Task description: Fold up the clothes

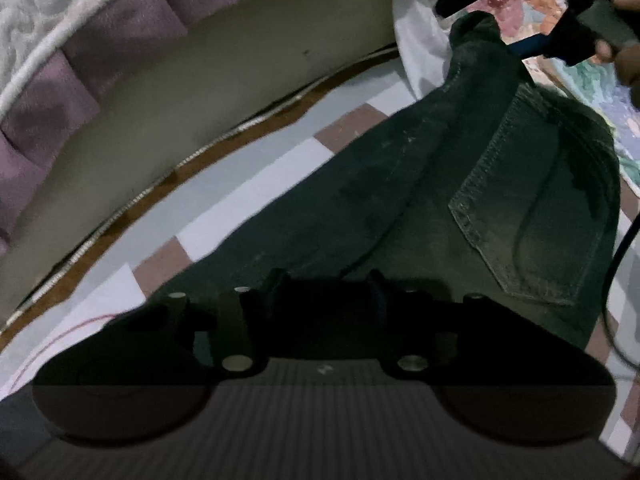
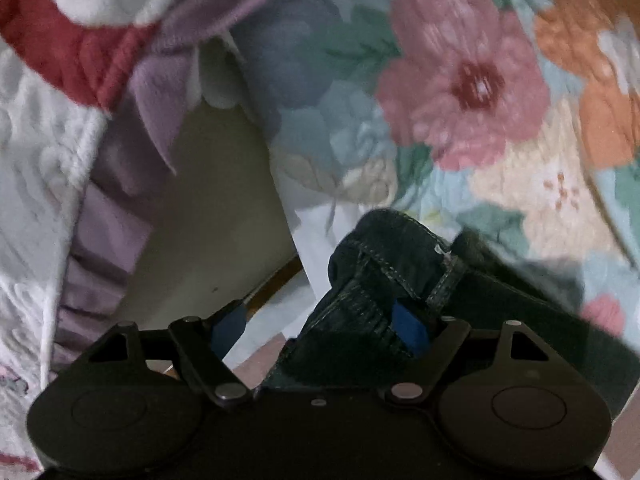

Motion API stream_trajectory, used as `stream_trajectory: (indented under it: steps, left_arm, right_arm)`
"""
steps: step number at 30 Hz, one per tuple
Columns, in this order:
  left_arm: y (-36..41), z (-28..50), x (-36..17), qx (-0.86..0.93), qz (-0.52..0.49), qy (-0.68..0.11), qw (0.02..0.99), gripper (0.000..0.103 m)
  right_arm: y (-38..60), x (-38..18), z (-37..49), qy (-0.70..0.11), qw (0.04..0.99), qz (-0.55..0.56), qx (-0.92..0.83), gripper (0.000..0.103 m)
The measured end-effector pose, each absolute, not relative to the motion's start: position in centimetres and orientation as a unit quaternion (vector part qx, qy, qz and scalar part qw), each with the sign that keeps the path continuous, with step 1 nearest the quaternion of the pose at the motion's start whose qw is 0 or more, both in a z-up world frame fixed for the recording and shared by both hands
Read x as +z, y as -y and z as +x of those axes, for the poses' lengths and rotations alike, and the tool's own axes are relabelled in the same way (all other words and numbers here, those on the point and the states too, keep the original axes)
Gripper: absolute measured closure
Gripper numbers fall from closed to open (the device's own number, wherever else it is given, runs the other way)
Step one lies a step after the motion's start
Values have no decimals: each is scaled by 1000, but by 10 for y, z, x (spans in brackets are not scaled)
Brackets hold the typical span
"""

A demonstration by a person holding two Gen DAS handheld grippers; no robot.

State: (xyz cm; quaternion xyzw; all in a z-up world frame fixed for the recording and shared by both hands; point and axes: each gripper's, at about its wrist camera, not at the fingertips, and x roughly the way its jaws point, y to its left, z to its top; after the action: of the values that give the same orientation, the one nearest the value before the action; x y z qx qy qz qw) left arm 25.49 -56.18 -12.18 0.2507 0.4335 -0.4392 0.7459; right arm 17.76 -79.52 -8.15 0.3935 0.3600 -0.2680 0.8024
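Dark green jeans (image 1: 440, 184) lie across a checked sheet (image 1: 248, 200), with a back pocket (image 1: 532, 216) facing up. My left gripper (image 1: 328, 284) is low over the near part of the jeans. Its dark fingers stand partly apart with dark cloth between them, and the shadow hides any contact. In the right wrist view the jeans' waistband end (image 2: 384, 272) rises between the blue pads of my right gripper (image 2: 320, 326). The jaws are wide; the right pad lies against the denim and the left pad (image 2: 230, 328) stands clear. The left wrist view shows the right gripper (image 1: 492, 24) at the far end.
A floral quilt (image 2: 460, 80) lies beyond the jeans. A second bed with a purple frill (image 1: 52, 108) stands across a narrow floor gap (image 1: 200, 92). A black cable (image 1: 616, 280) hangs at the right edge. A person's hand (image 1: 624, 52) holds the right gripper.
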Motion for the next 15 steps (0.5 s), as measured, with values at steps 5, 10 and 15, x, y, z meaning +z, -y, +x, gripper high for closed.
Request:
stream_trajectory:
  steps: [5, 10, 15]
  left_arm:
    - [560, 245, -130, -414, 310, -403, 755, 41]
    - [557, 242, -128, -381, 327, -392, 771, 38]
    - [547, 241, -127, -359, 343, -358, 791, 38]
  right_arm:
    - [795, -95, 185, -373, 786, 406, -279, 18]
    - [785, -110, 191, -374, 789, 385, -299, 17]
    - [764, -127, 211, -407, 800, 311, -312, 8]
